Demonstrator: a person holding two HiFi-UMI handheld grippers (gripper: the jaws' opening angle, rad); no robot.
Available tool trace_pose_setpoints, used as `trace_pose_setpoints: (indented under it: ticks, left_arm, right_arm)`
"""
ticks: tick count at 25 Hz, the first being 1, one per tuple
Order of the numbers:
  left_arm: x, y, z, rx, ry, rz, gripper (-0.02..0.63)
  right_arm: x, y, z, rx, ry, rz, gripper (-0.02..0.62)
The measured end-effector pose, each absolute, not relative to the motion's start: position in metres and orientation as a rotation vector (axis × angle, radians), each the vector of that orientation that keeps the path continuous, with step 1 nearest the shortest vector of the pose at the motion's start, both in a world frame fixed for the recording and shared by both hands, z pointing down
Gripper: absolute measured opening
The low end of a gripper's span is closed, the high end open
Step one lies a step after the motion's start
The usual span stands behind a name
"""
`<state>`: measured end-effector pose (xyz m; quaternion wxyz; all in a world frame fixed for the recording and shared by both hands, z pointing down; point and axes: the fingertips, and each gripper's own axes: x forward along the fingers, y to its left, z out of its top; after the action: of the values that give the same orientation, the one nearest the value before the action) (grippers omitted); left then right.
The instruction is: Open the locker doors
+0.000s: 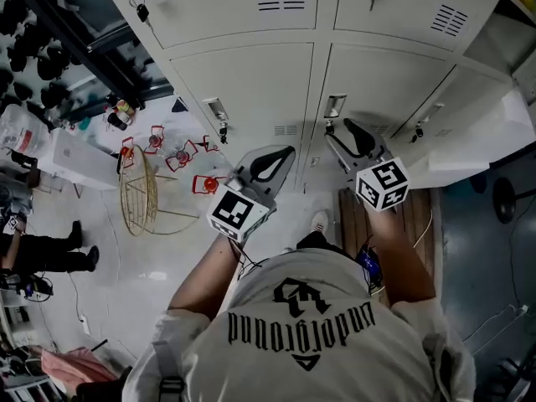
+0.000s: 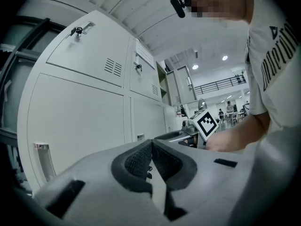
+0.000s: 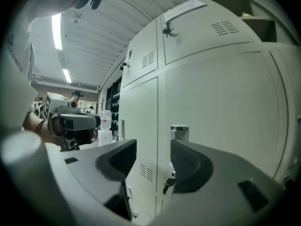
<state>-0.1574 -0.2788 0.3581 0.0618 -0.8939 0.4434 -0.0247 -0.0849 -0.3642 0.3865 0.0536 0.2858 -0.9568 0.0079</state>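
Matt painted metal locker doors (image 1: 243,90); shiny chrome handle (image 3: 179,132).

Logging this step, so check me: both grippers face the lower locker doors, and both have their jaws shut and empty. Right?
Not quite. The left gripper is shut and empty, but the right gripper has its jaws apart, empty, before the chrome handle of a lower locker door. The right gripper view shows it.

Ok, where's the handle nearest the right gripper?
In the right gripper view, the handle stands beyond the open jaws of the right gripper, at the left edge of its door, with the key hanging below it.
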Motion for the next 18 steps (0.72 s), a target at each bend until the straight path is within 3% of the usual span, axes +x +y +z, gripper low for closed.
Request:
trace_pose_setpoints:
  ticks: [18]
  left_arm:
    - [-0.170,-0.357,0.376,-2.714,1.412,-0.118,0.008]
  right_arm:
    - [-0.131,-0.418,0.412,0.749,-2.943,0.131,0.258]
